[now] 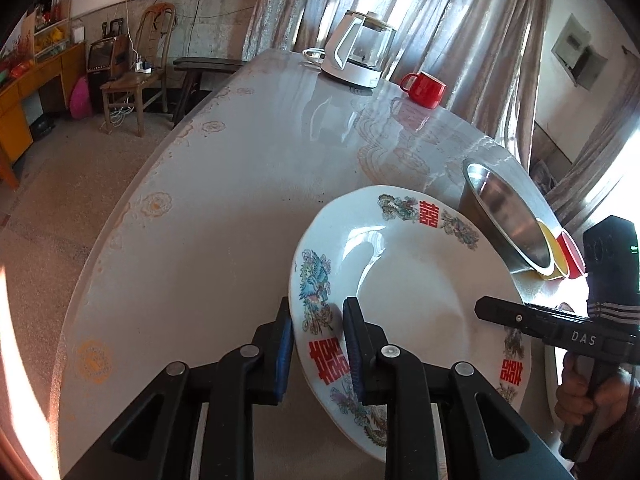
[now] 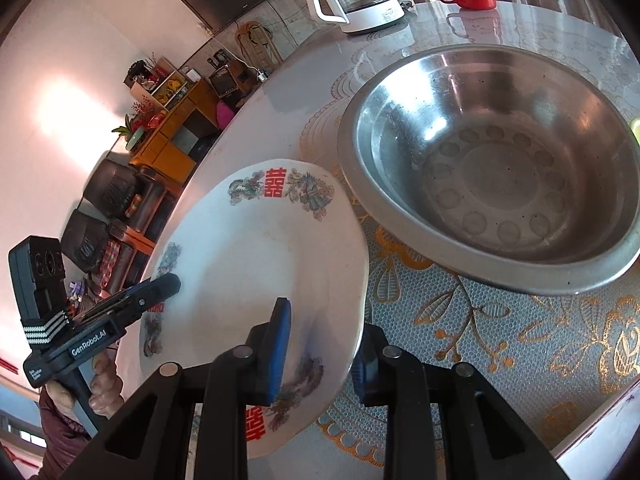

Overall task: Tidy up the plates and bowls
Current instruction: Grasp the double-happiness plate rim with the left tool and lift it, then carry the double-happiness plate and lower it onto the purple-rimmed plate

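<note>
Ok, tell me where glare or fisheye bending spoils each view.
Left wrist view: sun blows out the right edge past the steel bowl, and the table edge bows. Right wrist view: a hot patch washes the left wall; the plate stays sharp.

strong daylight enters through the curtains (image 1: 460, 40) and makes white glare on the glossy table (image 1: 224, 184) and a blown-out patch at the right edge of the left wrist view. both views bend heavily at the edges with dark corners. the steel bowl (image 2: 500, 168) shows bright reflections; near parts look sharp.
</note>
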Action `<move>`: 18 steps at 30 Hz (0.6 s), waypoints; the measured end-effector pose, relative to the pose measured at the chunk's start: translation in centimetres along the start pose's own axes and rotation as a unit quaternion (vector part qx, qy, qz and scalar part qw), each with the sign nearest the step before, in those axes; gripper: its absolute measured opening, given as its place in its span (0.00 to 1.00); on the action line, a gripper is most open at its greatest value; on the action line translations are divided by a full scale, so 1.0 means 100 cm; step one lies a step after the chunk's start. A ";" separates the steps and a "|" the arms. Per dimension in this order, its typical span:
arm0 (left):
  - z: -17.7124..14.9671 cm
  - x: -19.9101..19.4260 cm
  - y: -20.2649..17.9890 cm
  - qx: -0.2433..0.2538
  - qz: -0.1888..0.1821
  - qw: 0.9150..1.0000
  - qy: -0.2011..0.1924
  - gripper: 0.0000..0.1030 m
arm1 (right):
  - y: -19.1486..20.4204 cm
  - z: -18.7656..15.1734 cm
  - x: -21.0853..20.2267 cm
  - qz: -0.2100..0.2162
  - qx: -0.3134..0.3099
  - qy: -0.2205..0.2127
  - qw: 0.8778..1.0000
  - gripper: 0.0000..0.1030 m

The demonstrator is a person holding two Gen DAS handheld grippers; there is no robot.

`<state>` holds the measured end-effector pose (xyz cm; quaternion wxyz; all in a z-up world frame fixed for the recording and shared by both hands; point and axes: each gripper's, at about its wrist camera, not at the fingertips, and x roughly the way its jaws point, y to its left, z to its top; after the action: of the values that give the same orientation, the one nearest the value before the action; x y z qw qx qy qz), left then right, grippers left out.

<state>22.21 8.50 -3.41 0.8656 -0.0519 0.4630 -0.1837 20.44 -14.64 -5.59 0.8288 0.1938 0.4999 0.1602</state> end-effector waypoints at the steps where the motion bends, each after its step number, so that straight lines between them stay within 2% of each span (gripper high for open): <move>1: -0.003 -0.001 -0.003 0.008 0.008 1.000 -0.004 0.24 | 0.001 0.000 0.000 -0.002 -0.003 -0.001 1.000 0.26; 7: -0.018 -0.018 -0.013 0.043 0.011 0.999 -0.020 0.24 | 0.011 -0.008 -0.005 -0.029 -0.036 -0.002 0.999 0.26; 18: -0.043 -0.042 -0.030 0.059 -0.003 0.998 -0.034 0.27 | 0.013 -0.029 -0.029 -0.009 -0.070 -0.017 0.997 0.26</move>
<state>15.77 7.60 -1.79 0.8818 -0.0079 0.4216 -0.2112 16.43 -14.36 -3.94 0.8499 0.1338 0.4755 0.1837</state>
